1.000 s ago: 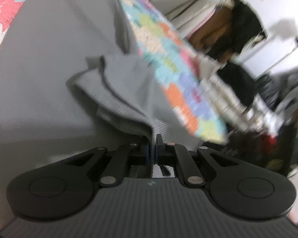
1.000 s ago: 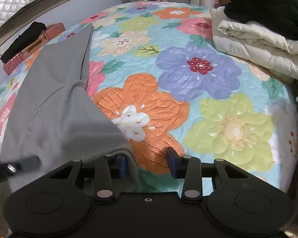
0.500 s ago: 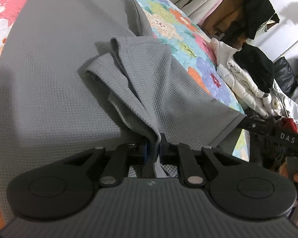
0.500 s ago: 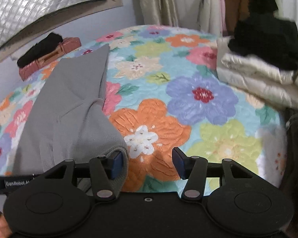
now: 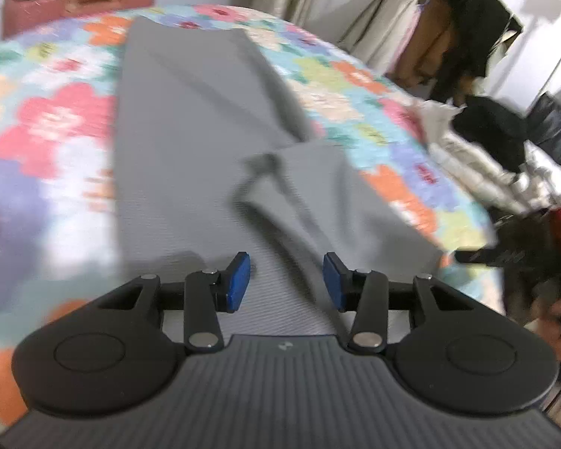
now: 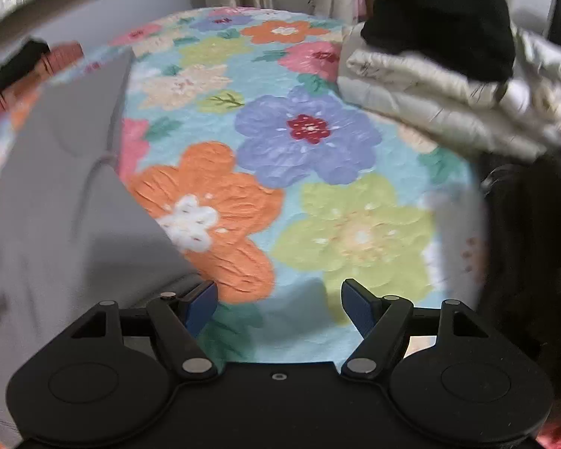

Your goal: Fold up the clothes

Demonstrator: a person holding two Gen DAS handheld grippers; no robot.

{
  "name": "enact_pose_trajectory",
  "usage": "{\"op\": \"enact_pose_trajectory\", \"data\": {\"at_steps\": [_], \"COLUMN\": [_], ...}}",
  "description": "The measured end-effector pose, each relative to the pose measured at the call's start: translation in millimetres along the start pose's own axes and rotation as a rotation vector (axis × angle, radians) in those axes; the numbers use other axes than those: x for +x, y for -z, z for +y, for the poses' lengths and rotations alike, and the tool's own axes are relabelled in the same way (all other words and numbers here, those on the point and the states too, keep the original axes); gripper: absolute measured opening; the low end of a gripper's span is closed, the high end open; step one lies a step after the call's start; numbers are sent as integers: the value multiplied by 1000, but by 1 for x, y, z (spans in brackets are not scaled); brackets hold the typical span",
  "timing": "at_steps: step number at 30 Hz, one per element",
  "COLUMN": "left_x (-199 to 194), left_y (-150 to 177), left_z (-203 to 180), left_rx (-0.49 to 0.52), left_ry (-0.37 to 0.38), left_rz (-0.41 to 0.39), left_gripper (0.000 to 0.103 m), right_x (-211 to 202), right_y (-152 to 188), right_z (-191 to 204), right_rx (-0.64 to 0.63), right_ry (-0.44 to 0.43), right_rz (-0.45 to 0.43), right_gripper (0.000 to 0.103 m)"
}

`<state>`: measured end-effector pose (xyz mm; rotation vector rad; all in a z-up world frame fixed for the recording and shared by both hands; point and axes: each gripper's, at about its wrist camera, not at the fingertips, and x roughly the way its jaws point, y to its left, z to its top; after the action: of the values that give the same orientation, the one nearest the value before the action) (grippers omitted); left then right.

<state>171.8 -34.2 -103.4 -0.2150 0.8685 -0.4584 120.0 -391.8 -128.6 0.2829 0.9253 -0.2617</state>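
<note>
garment: a grey waffle-knit garment (image 5: 190, 119) lies on the flower-print bed cover (image 6: 318, 187), with a folded flap (image 5: 318, 187) laid across its near right part.
long axis: it runs straight away from the left claw (image 5: 286, 280), from the near edge of the bed toward the far end; the flap's raised crease runs from mid-cloth down toward that claw.
key relation: the cloth is directly ahead of and under the left claw; from the right claw (image 6: 278, 305) it lies off to the left, with only its near corner (image 6: 183, 280) close to the left fingertip.
nearer hand: left, by my reading; the right one faces mostly bare cover.
left claw: spread wide, blue pads (image 5: 239, 280) apart, gripping nothing; the crease passes between them, contact unclear through the blur.
right claw: spread wide and empty, over the orange and green flowers.
step, as judged: fabric is free of both claws; the next fold likely starts with a fresh grip on the near hem.
other things: a pile of cream and black clothes (image 6: 448, 75) at the bed's right edge, well apart from the garment.
</note>
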Motion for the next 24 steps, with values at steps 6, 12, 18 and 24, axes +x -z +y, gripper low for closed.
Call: {"op": "enact_pose_trajectory", "data": {"at_steps": [6, 12, 18, 24], "left_x": [-20, 6, 14, 14], "left_y": [7, 26, 36, 49], "left_z": [47, 67, 79, 70], "left_rx": [-42, -146, -297, -320], "left_ry": [-50, 62, 222, 233], "left_rz": [109, 231, 328, 315], "left_gripper": [43, 43, 36, 27], "right_x": [0, 27, 74, 90], "right_y": [-4, -24, -29, -15], "right_z": [-33, -32, -15, -6], "right_rx": [210, 255, 265, 290], "right_ry": [-371, -474, -582, -672], "right_rz": [-18, 14, 192, 347], "right_gripper": [78, 78, 78, 70]}}
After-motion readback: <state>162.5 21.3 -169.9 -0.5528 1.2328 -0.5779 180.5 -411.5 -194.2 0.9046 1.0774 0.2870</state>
